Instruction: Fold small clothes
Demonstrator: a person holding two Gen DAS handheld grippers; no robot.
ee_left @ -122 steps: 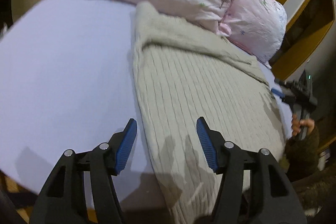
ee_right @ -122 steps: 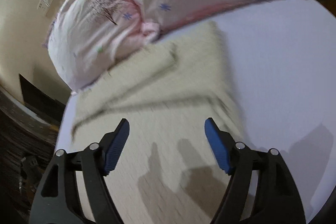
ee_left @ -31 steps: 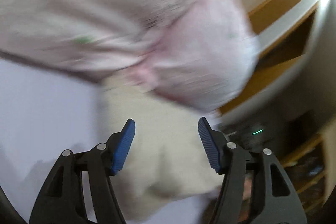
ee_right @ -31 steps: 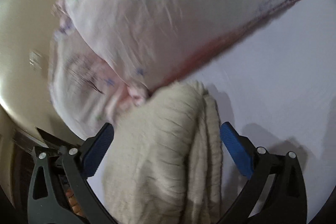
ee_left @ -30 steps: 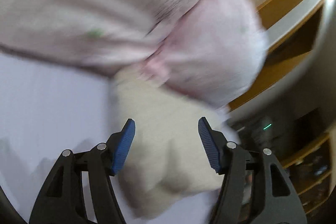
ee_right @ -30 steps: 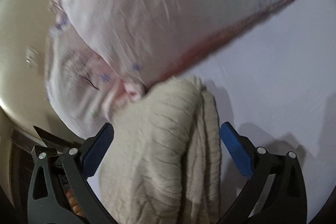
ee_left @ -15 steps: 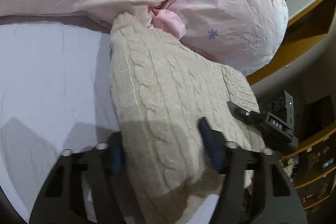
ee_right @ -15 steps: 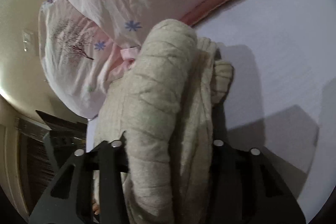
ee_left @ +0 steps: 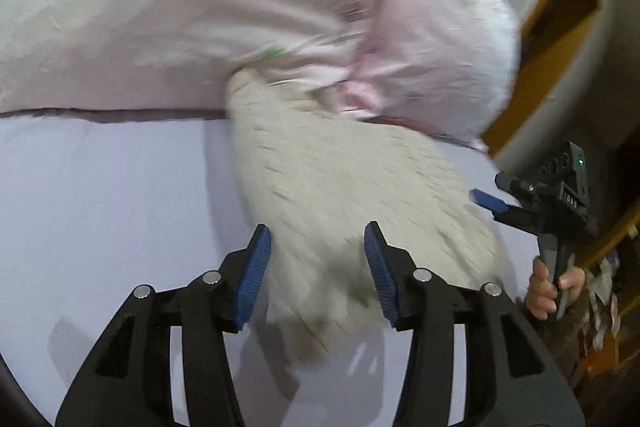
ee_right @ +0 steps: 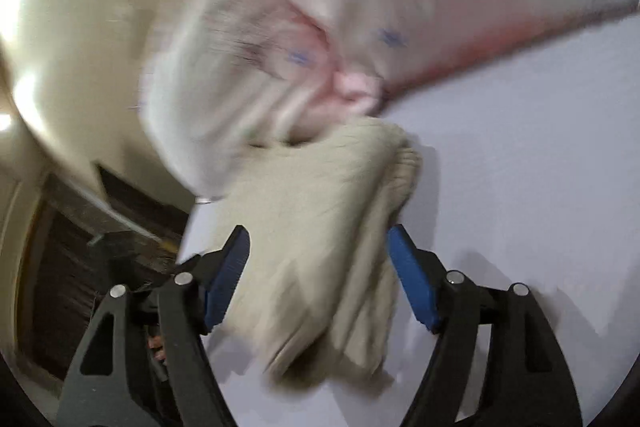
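Note:
A cream cable-knit sweater (ee_left: pixel 344 195) lies folded in a thick bundle on the lavender bed sheet (ee_left: pixel 104 195), its far end against the pink pillows (ee_left: pixel 224 7). My left gripper (ee_left: pixel 316 267) is open, its blue pads on either side of the bundle's near end. In the right wrist view the sweater (ee_right: pixel 316 219) shows stacked layers, and my right gripper (ee_right: pixel 320 275) is open around its near end. The right gripper also shows at the right edge of the left wrist view (ee_left: pixel 536 199), held by a hand. Both views are motion-blurred.
Pink floral pillows (ee_right: pixel 400 7) sit at the head of the bed. A wooden headboard or frame (ee_left: pixel 552 39) runs along the right. Dark furniture and floor (ee_right: pixel 80 247) lie beyond the bed edge. Bare sheet (ee_right: pixel 540 155) spreads beside the sweater.
Both grippers have pulled back from the sweater bundle; half a second ago their fingers were pressed into it. Their jaws now stand open around its near end. The bundle lies by the pillows.

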